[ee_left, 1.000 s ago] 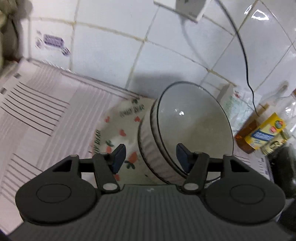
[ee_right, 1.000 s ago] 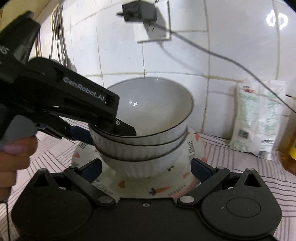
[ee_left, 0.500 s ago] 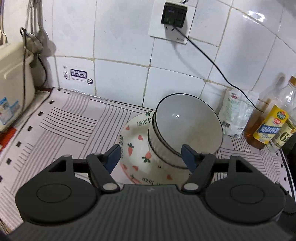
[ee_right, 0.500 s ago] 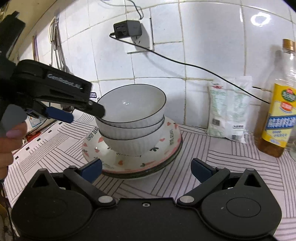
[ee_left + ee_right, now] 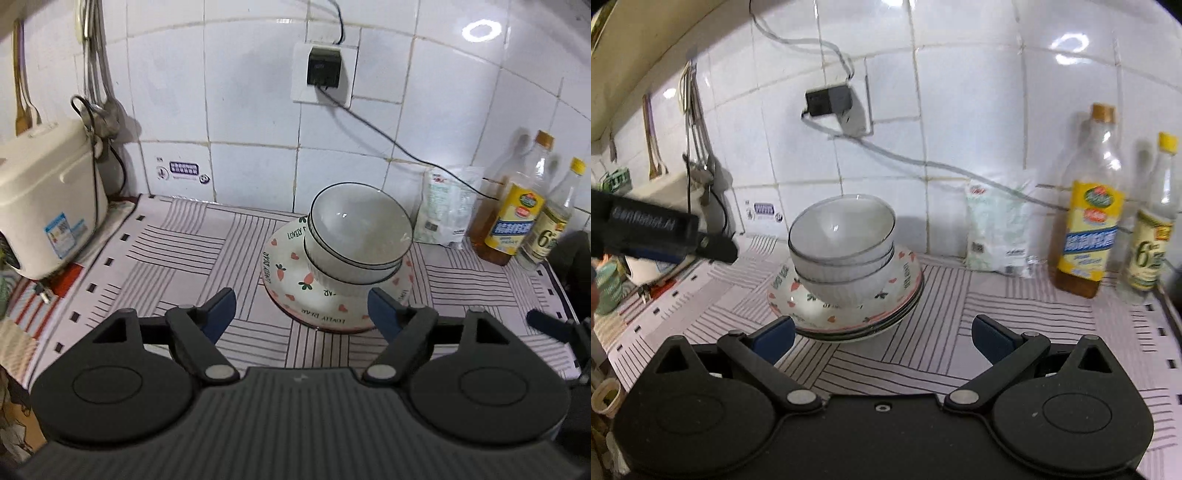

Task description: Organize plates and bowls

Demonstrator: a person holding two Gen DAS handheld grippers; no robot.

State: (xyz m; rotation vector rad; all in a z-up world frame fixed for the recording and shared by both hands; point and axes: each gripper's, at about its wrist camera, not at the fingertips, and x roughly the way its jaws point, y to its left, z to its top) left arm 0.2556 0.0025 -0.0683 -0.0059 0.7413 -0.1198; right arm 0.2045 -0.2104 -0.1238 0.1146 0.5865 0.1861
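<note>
Resting position: nested bowls (image 5: pixel 356 236) sit on the plate stack (image 5: pixel 291 273), which lies on the striped counter mat (image 5: pixel 177 251) close to the tiled wall (image 5: pixel 251 92).
Bowl stack: three white ribbed bowls with dark rims, one inside another; the top bowl (image 5: pixel 842 225) tilts slightly.
Plate stack: top plate printed with hearts, carrots and lettering; further plate rims (image 5: pixel 905 306) show beneath it in the right wrist view.
Left gripper (image 5: pixel 301 314): fingers spread wide, nothing between the blue pads (image 5: pixel 221 308); positioned in front of the plates, apart from them.
Right gripper (image 5: pixel 882 338): fingers spread wide, nothing held; blue pads (image 5: pixel 774 338) stand in front of the plate stack, not touching it.
Cross view: the left gripper's body (image 5: pixel 653 236) appears at the left edge of the right wrist view, clear of the bowls.
Right of stack: white packet (image 5: pixel 445 206) against the wall, then an oil bottle (image 5: pixel 511 206) with a yellow label and a second bottle (image 5: pixel 550 221) just beside it.
Left of stack: cream appliance (image 5: pixel 44 199), well apart from the plates.
Wall fittings: socket with black plug (image 5: pixel 323 70) and trailing cable (image 5: pixel 399 146); utensils (image 5: pixel 98 74) hang at upper left.
</note>
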